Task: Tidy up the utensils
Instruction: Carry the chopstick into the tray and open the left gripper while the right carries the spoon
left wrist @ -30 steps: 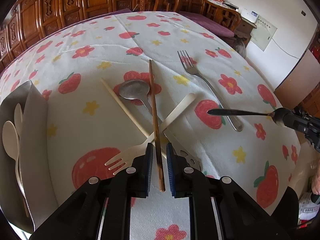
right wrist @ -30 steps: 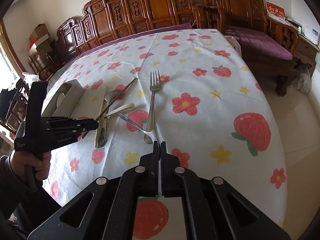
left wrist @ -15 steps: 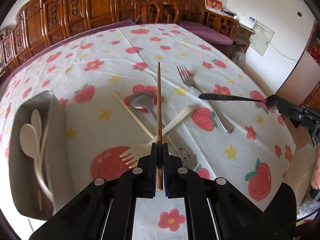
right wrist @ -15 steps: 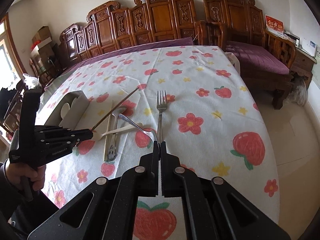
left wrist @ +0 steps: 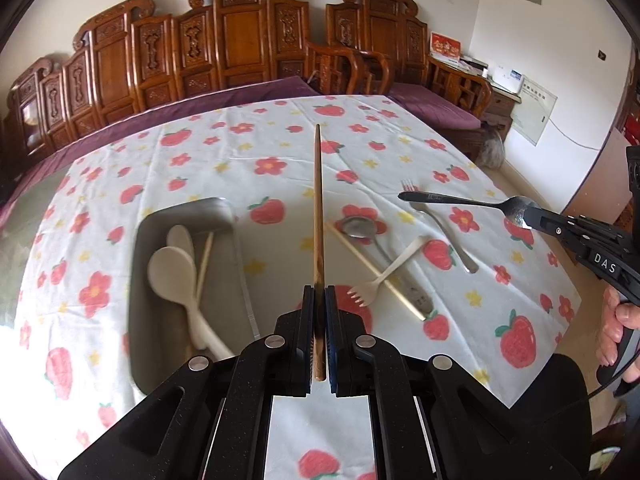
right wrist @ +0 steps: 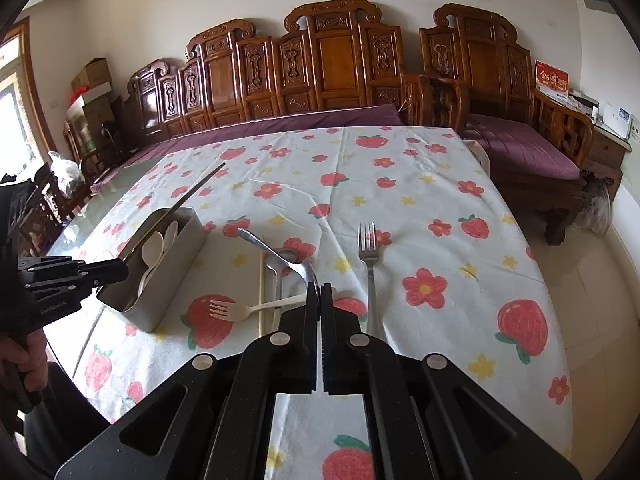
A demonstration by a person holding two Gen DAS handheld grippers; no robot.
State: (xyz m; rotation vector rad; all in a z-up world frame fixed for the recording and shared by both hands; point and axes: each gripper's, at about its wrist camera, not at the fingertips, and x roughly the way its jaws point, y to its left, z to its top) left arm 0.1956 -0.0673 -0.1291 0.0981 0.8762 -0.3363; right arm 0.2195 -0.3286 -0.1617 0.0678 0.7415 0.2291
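Observation:
My left gripper (left wrist: 319,294) is shut on the thick end of a dark wooden chopstick (left wrist: 318,208), which points away above the table. A metal container (left wrist: 144,240) with white spoons (left wrist: 170,276) and a pale chopstick (left wrist: 205,258) sits just left of it. My right gripper (right wrist: 321,286) is shut on the bowl of a metal spoon (right wrist: 272,250), held in the air with its handle pointing left. On the cloth lie a metal fork (right wrist: 370,264), a white plastic fork (right wrist: 248,310), a pale chopstick (right wrist: 261,292) and another metal spoon (left wrist: 360,227).
The table wears a white cloth with strawberries and flowers (right wrist: 440,200). Carved wooden benches (right wrist: 320,60) with purple cushions line its far side. A person's hands grip both handles at the near edge.
My left gripper shut on the dark chopstick, lifted it off the pile and swung left beside the container. My right gripper rose with the metal spoon.

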